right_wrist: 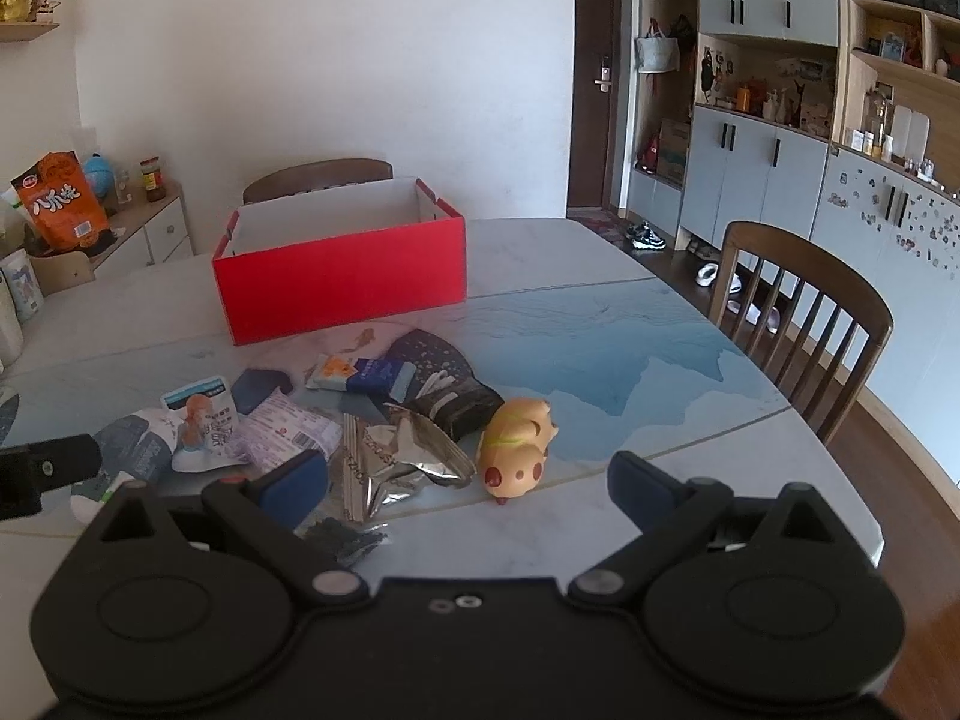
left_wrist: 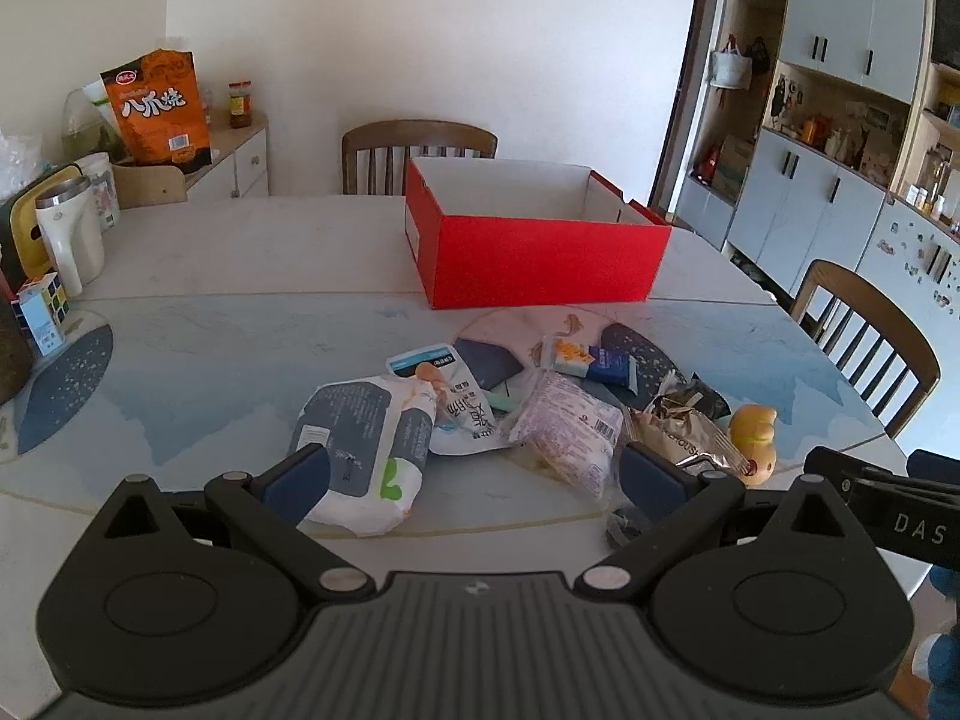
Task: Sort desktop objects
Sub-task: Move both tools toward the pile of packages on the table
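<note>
Snack packets heaped mid-table, red shoebox open just behind them.
My left gripper hangs over the pile, jaws wide apart, holding nothing; my right gripper gapes too, empty, the tan toy animal lying between its fingers.
</note>
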Demonstrator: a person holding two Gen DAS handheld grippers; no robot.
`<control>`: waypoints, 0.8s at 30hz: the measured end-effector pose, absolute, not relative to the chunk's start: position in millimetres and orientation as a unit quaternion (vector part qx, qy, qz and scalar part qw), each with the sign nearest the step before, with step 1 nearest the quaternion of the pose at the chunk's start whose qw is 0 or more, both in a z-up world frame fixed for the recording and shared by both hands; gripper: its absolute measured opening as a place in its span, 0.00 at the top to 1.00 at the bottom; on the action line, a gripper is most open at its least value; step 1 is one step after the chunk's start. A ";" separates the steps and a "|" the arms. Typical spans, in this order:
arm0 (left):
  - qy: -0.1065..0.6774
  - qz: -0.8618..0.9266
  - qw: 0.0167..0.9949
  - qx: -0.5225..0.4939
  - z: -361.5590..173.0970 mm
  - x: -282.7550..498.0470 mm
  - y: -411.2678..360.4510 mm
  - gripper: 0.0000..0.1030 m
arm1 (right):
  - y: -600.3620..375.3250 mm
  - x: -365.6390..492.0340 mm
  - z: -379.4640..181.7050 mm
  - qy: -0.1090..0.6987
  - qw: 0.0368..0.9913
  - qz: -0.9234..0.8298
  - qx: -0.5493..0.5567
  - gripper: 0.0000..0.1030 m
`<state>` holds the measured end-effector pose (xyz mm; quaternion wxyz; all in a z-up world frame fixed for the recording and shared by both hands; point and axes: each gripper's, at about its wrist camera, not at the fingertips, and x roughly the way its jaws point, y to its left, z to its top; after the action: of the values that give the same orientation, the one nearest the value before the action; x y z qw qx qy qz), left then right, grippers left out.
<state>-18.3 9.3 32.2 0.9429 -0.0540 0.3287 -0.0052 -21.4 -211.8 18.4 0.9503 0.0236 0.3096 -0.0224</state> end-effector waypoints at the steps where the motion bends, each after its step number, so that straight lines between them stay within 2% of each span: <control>1: 0.328 -0.006 0.943 -0.053 33.3 -18.6 8.9 0.00 | -211.4 -21.9 18.6 0.310 0.950 -0.022 0.023 0.02; 24: 0.304 0.010 0.952 -0.041 49.9 -25.3 10.0 0.00 | -216.1 -25.6 28.7 0.299 0.954 -0.014 0.022 0.06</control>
<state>-25.3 10.0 49.9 0.9518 -0.0414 0.3037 0.0099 -25.6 -216.1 28.7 0.9540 0.0223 0.2987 -0.0139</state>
